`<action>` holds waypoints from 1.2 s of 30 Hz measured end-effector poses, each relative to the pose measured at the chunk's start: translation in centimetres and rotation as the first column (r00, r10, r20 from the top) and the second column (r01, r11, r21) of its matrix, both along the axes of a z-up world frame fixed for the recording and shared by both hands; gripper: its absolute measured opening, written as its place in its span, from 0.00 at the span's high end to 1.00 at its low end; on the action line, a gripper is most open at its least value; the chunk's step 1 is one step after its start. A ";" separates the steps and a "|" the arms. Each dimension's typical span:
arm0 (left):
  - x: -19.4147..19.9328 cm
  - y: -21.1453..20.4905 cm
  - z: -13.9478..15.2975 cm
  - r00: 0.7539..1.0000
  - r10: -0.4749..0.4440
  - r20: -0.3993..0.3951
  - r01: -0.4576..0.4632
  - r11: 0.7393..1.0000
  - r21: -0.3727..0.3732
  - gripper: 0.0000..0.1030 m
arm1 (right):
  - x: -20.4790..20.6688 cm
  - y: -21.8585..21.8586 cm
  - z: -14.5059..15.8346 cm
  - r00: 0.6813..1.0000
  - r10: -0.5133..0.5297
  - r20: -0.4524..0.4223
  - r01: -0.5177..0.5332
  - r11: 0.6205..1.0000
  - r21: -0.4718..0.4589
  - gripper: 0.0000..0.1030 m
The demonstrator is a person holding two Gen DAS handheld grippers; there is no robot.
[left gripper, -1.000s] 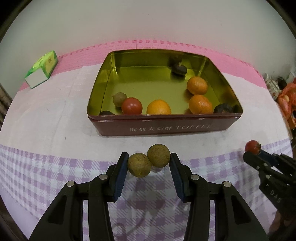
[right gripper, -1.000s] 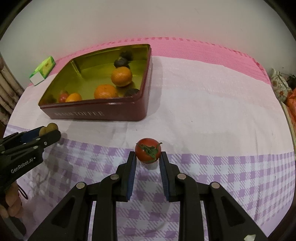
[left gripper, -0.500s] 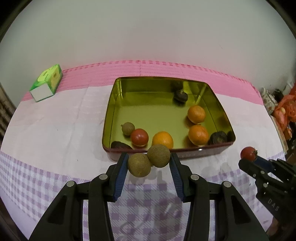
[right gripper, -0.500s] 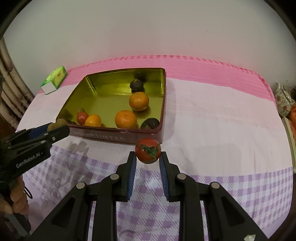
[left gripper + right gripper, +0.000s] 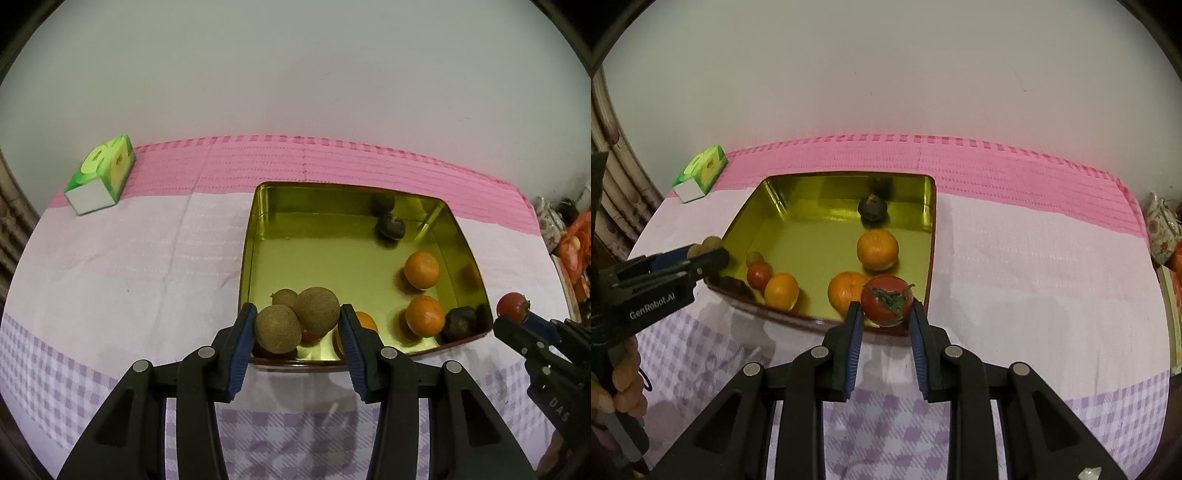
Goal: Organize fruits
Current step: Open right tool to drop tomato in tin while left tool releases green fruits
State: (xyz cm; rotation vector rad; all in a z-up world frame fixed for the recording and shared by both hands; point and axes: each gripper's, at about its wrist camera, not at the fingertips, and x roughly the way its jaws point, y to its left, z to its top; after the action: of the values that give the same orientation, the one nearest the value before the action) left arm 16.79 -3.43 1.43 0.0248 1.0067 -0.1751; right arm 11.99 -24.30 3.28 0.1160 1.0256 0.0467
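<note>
My left gripper (image 5: 297, 323) is shut on two brown round fruits (image 5: 317, 309) side by side, held above the near left corner of the gold tin (image 5: 258, 206). A red tomato (image 5: 886, 302) with a green stem sits between the pads of my right gripper (image 5: 886, 317), which is shut on it over the tin's near right corner. Inside the tin (image 5: 764, 188) lie several oranges (image 5: 877, 249), a small tomato (image 5: 759, 275), a brown fruit (image 5: 754, 257) and dark fruits (image 5: 872, 208). Each gripper also shows at the other view's edge.
A green and white carton (image 5: 100, 175) stands at the far left on the pink cloth (image 5: 332, 158). Clutter with a teapot (image 5: 1160, 229) sits off the table's right end. A person's hand (image 5: 620, 384) holds the left tool. A wall rises behind.
Both grippers rose and moved forward with their fruits, from in front of the tin to above its near edge. The tin now appears lower and closer in both views.
</note>
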 end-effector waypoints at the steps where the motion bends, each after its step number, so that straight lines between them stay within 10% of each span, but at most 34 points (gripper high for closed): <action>1: 0.1 0.0 -0.1 1.000 0.000 -0.002 0.000 1.000 0.002 0.55 | 0.3 0.0 -0.1 1.000 0.002 -0.003 -0.002 1.000 0.004 0.77; 36: 2.2 -1.7 -4.2 0.997 -0.032 -0.069 0.036 0.997 0.071 0.55 | 5.0 1.8 -4.4 0.995 0.037 -0.087 -0.041 0.998 -0.043 0.77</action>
State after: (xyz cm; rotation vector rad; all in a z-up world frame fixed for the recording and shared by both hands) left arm 19.01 -5.09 -2.80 0.1025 1.0804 -0.1715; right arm 17.00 -22.52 -1.10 0.0573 1.1147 0.0547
